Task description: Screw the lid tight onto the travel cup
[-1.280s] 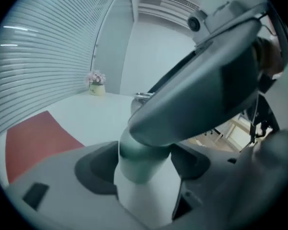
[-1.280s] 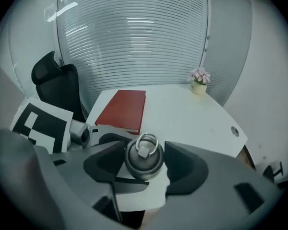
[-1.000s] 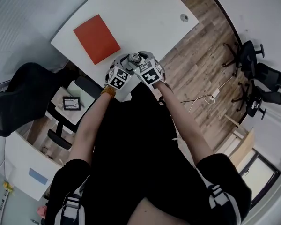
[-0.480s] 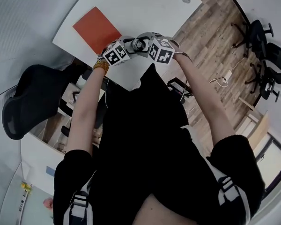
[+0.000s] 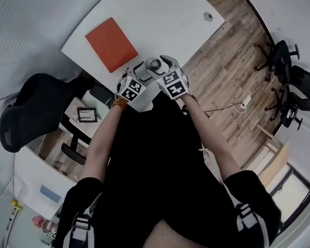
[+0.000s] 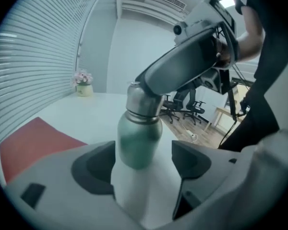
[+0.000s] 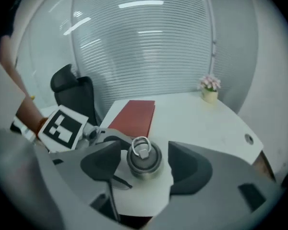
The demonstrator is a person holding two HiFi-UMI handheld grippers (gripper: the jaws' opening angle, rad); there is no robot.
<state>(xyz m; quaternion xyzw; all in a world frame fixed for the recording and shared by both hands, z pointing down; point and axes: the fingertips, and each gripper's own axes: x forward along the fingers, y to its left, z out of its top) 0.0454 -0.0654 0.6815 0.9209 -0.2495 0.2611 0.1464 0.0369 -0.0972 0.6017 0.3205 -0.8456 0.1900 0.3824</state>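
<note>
The travel cup (image 6: 139, 138), metal with a greenish body, stands near the white table's (image 5: 160, 14) front edge. Its lid (image 7: 144, 157), which carries a wire ring, sits on top. My left gripper (image 6: 143, 164) is shut on the cup's lower body, which fills the space between its pads. My right gripper (image 7: 144, 159) comes down over the top. Its jaws have just been opening and now stand open on either side of the lid, with a narrow gap at each pad. In the head view both marker cubes crowd round the cup (image 5: 154, 63).
A red mat (image 5: 111, 44) lies on the table beyond the cup. A small flower pot (image 7: 209, 92) stands at the far edge, and a cable hole (image 5: 208, 16) is at the right. A black office chair (image 5: 26, 112) stands at the left, with more chairs (image 5: 294, 92) on the wooden floor at the right.
The head view has swung about. Both grippers stay at the cup by the table's front edge, and the cup stands where it did.
</note>
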